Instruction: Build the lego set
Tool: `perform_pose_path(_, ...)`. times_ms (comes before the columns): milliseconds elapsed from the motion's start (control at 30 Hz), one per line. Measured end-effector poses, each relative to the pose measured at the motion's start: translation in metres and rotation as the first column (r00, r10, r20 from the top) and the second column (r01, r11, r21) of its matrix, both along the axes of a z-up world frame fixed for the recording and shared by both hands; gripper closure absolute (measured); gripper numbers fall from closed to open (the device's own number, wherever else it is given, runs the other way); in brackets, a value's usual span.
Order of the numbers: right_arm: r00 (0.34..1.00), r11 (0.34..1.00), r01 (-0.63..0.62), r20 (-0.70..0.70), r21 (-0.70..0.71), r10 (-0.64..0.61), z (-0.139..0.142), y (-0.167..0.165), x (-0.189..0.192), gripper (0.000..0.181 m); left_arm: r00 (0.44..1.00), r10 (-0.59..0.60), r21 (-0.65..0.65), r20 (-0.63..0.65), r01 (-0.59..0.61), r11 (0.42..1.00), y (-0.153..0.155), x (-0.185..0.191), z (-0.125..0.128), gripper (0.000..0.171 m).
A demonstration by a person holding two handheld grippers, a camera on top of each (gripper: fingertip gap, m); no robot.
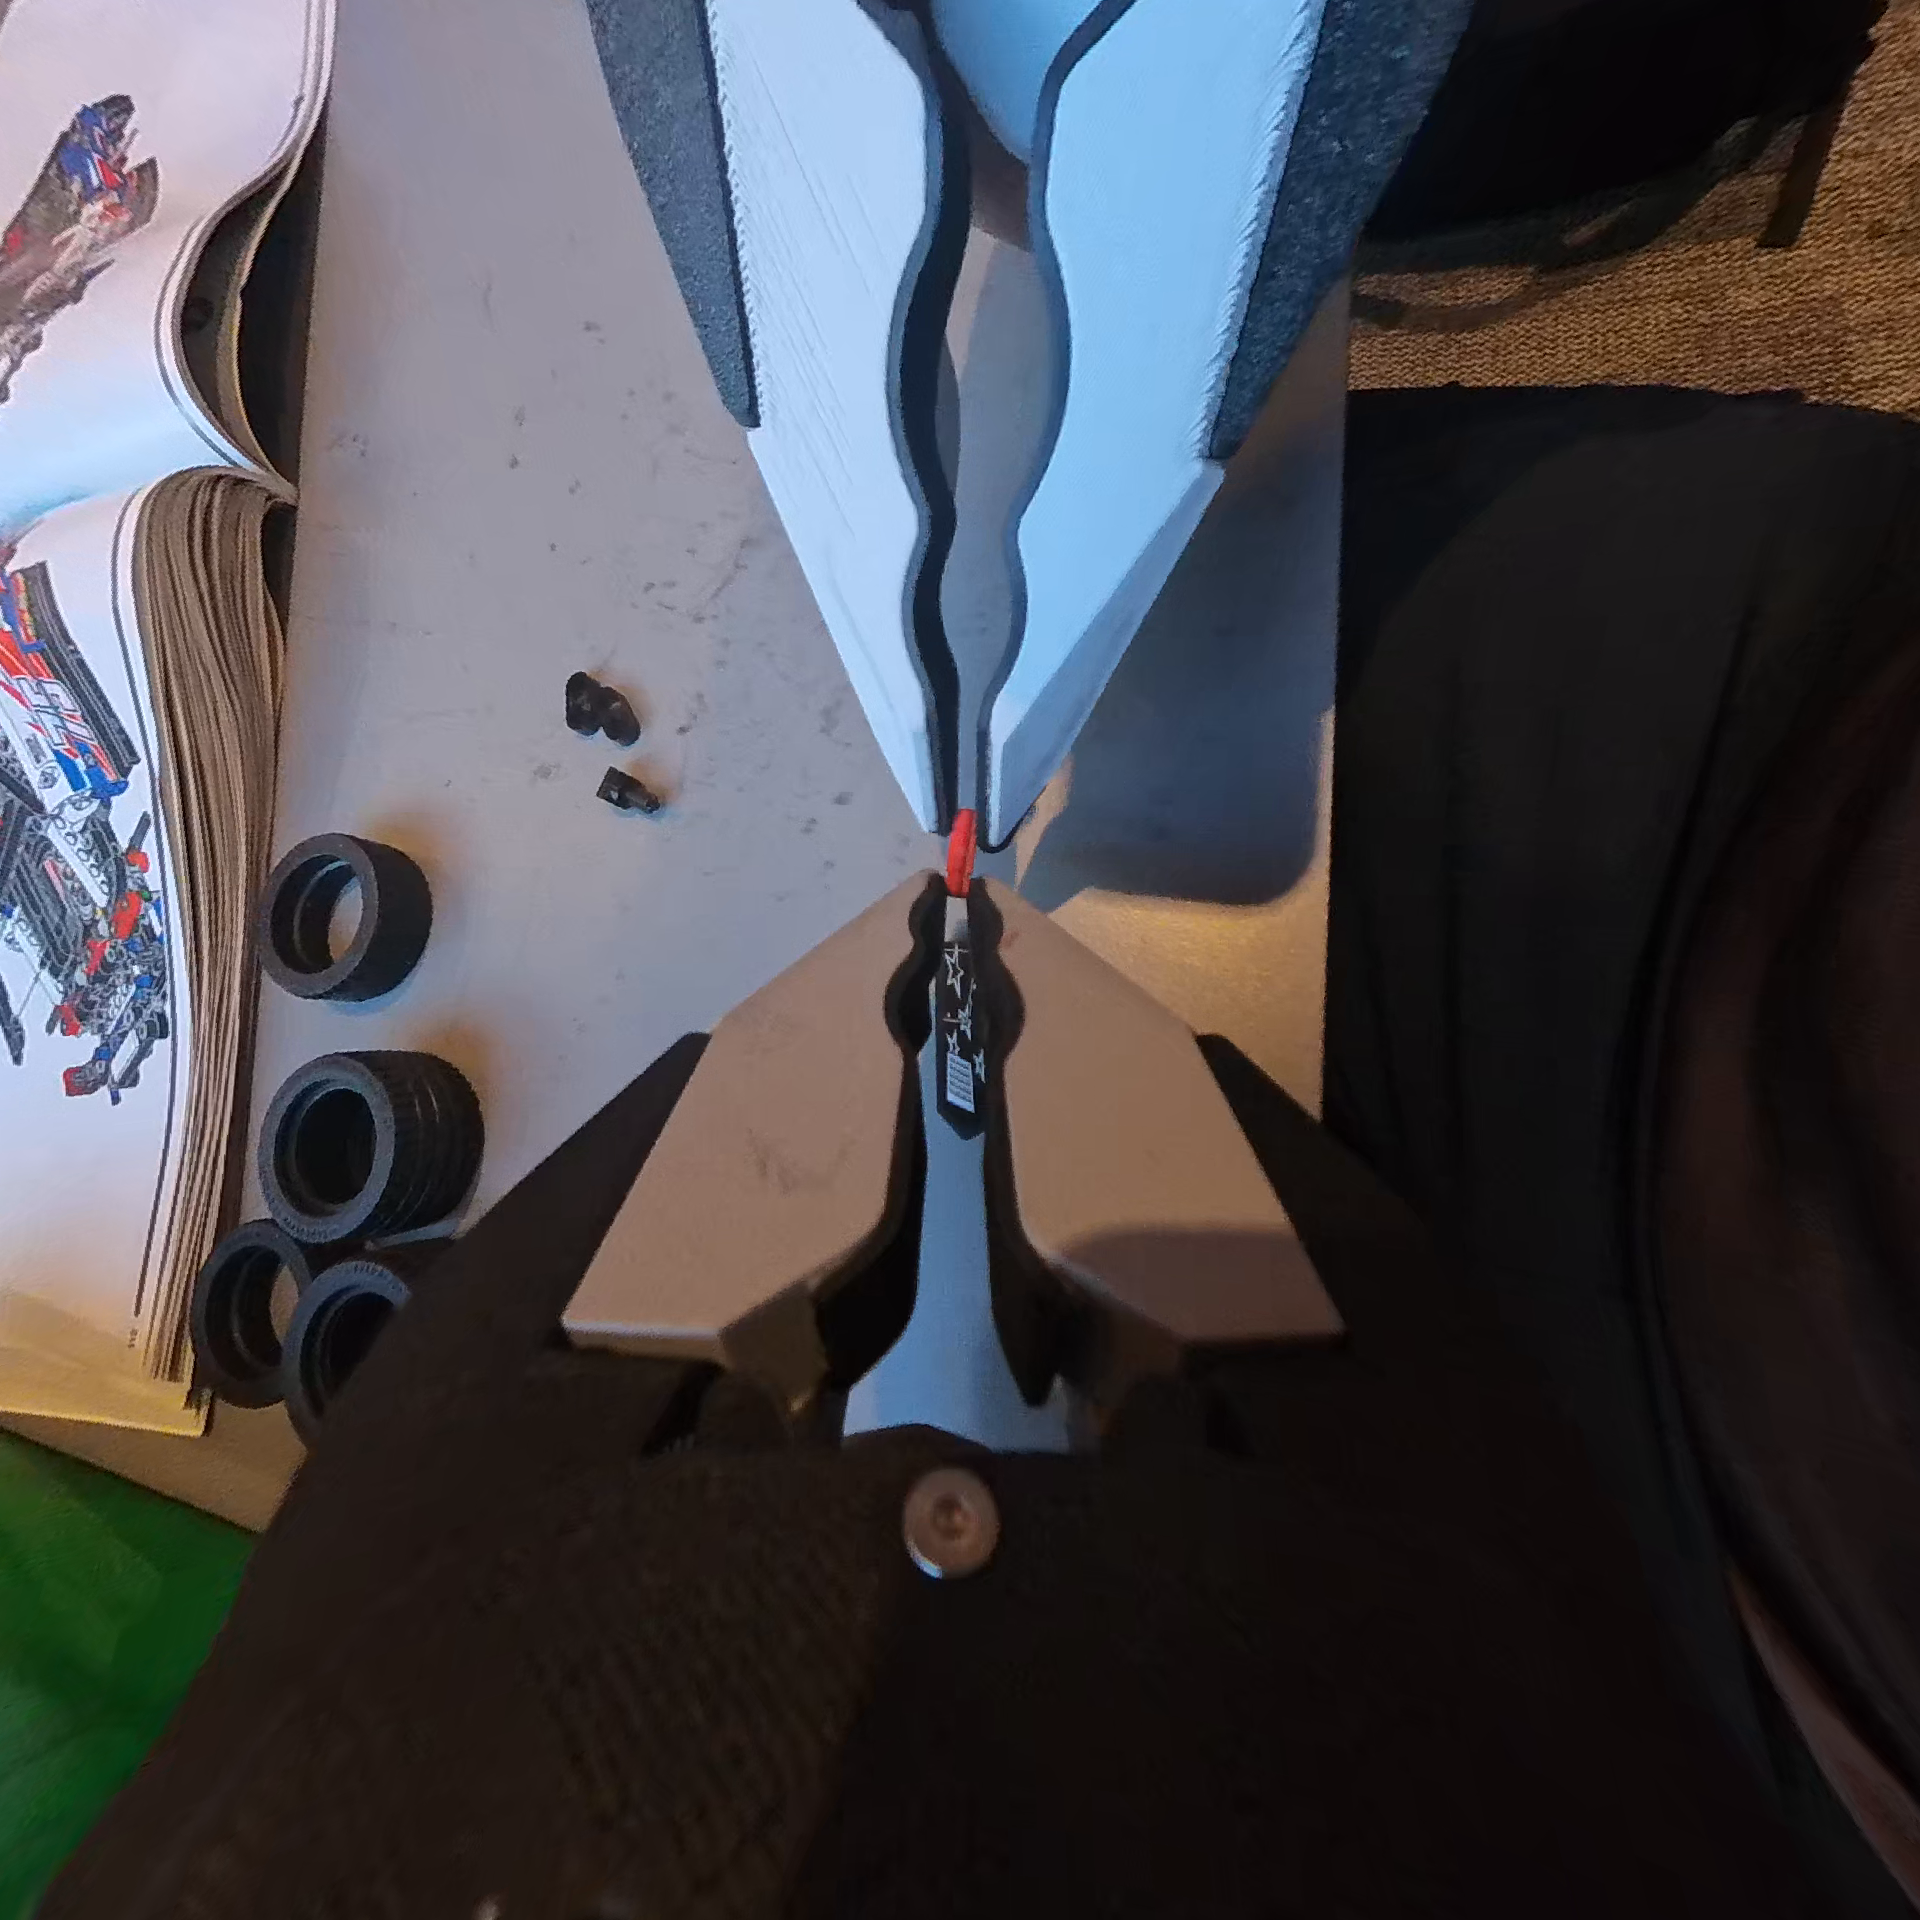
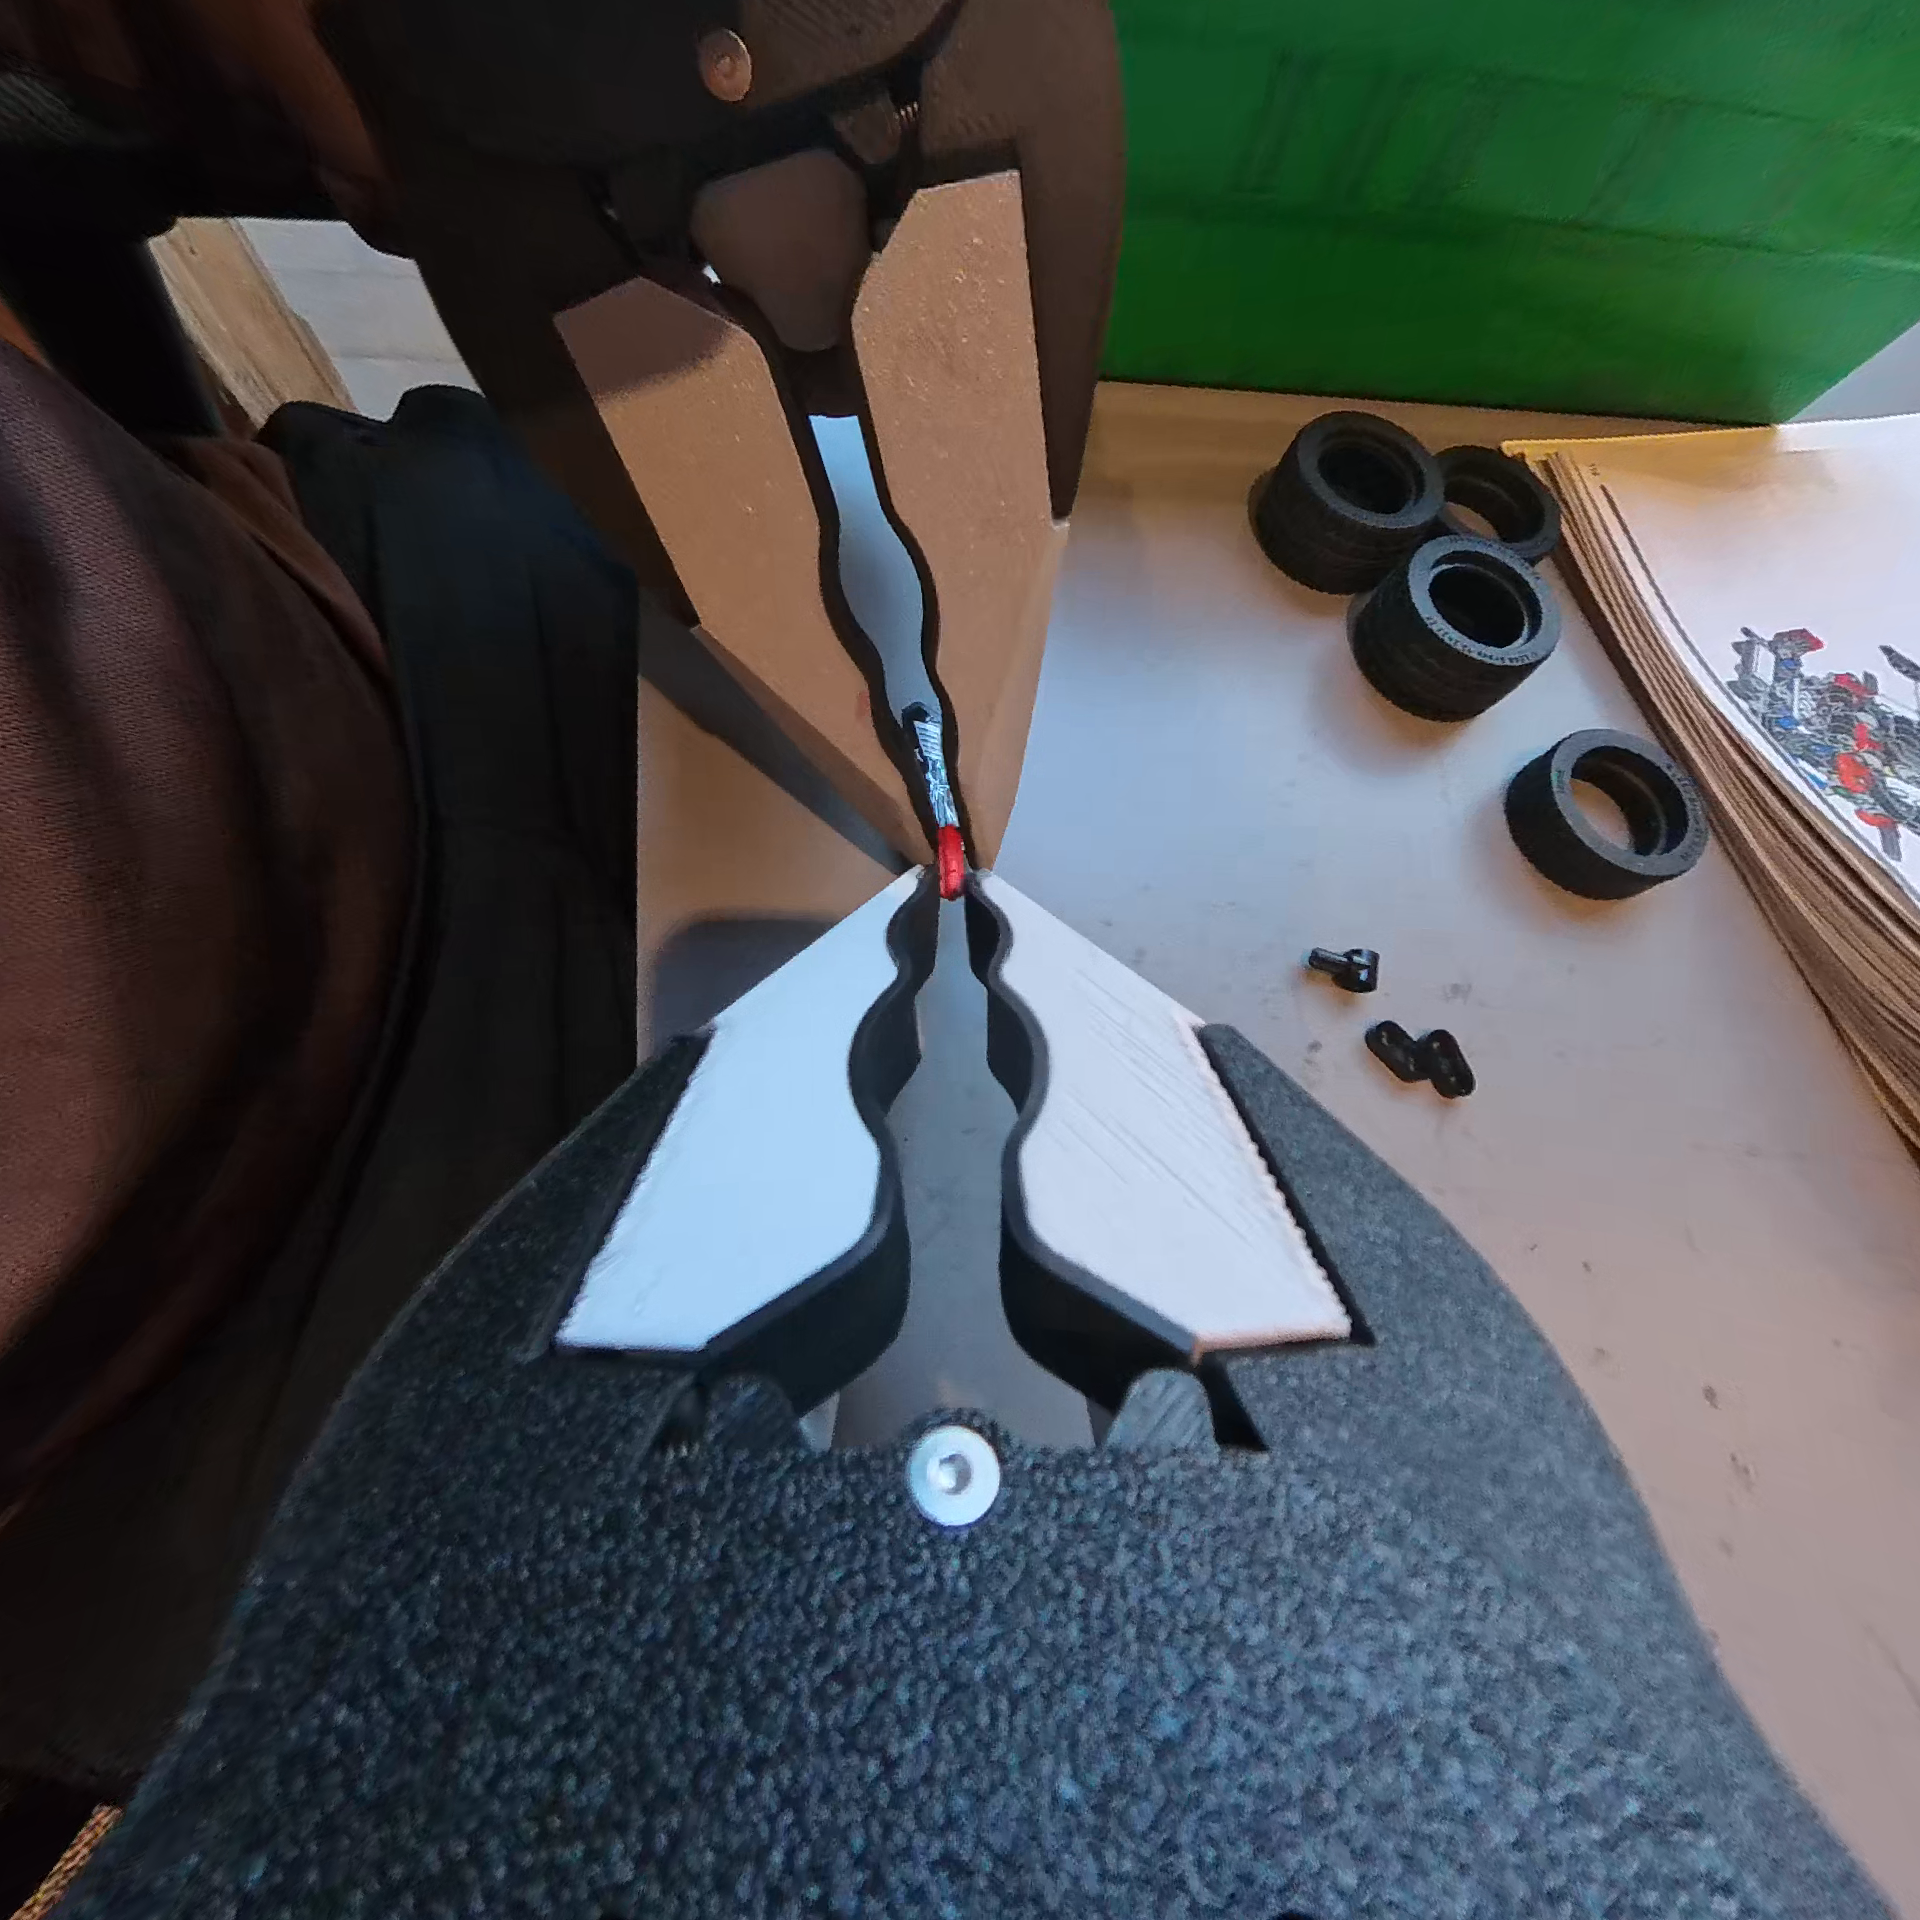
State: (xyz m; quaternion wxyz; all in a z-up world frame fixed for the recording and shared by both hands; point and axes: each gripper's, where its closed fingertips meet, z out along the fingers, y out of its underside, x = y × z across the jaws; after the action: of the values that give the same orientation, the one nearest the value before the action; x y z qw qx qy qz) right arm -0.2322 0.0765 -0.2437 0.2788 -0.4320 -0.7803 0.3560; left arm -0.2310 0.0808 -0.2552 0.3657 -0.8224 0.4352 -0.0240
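My left gripper (image 1: 957, 883) is shut on a thin black lego piece with a white-patterned sticker (image 1: 958, 1039), held edge-on between the fingers. A small red piece (image 1: 962, 850) sticks out from that piece's front end. My right gripper (image 2: 948, 881) meets the left one tip to tip and is shut on the red piece (image 2: 949, 860). In the left wrist view the right gripper (image 1: 966, 821) comes in from the top. In the right wrist view the left gripper (image 2: 938, 844) comes from the top with the black piece (image 2: 932, 767). Both are held above the table's edge.
Several black tyres (image 1: 345, 916) (image 2: 1455, 625) and two small black pieces (image 1: 601, 707) (image 2: 1421, 1058) lie on the white table (image 1: 499, 416) (image 2: 1351, 1299). An open instruction booklet (image 1: 94, 831) (image 2: 1766, 665) lies beyond them. A green surface (image 2: 1507, 208) borders the table. A person's dark clothing (image 1: 1610, 935) is beside the table edge. My two grippers' fingertips are within a few centimetres of each other.
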Motion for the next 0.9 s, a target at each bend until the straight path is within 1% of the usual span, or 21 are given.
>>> perform_pose_path(133,1.000,1.000,-0.003,0.009,-0.010,0.003,-0.001,-0.001,0.000,0.176,1.000,0.007,-0.022,0.024,-0.006,1.000,-0.001,0.000,-0.001,0.171)
perform_pose_path(200,1.000,1.000,0.007,0.025,-0.026,-0.006,-0.002,-0.001,0.000,0.176,1.000,0.013,-0.037,0.023,-0.012,0.999,-0.003,-0.005,0.000,0.171)
perform_pose_path(267,0.999,0.999,0.016,0.046,-0.031,-0.014,-0.005,0.000,0.001,0.176,0.999,0.029,-0.049,0.024,-0.028,0.998,-0.005,-0.015,0.002,0.164)
perform_pose_path(400,0.996,0.999,0.025,0.089,-0.047,-0.021,-0.011,0.001,0.002,0.176,0.997,0.050,-0.138,0.059,-0.042,0.990,-0.012,-0.022,0.000,0.150)
perform_pose_path(467,0.994,0.998,0.022,0.106,-0.053,-0.016,-0.013,-0.002,0.002,0.176,0.995,0.040,-0.165,0.086,-0.026,0.986,-0.014,-0.017,-0.001,0.151)
perform_pose_path(567,0.991,0.999,0.024,0.130,-0.045,-0.018,-0.018,-0.003,0.003,0.176,0.999,0.041,-0.196,0.020,-0.036,0.980,-0.014,-0.023,-0.013,0.152)
perform_pose_path(700,0.987,0.998,0.035,0.158,-0.044,-0.027,-0.022,-0.003,0.003,0.176,0.998,0.027,-0.221,0.052,-0.015,0.975,-0.014,-0.018,-0.014,0.161)
perform_pose_path(900,0.985,0.998,0.042,0.168,-0.046,-0.034,-0.024,-0.003,0.001,0.177,0.996,0.040,-0.224,0.080,-0.021,0.974,-0.013,-0.017,-0.014,0.162)
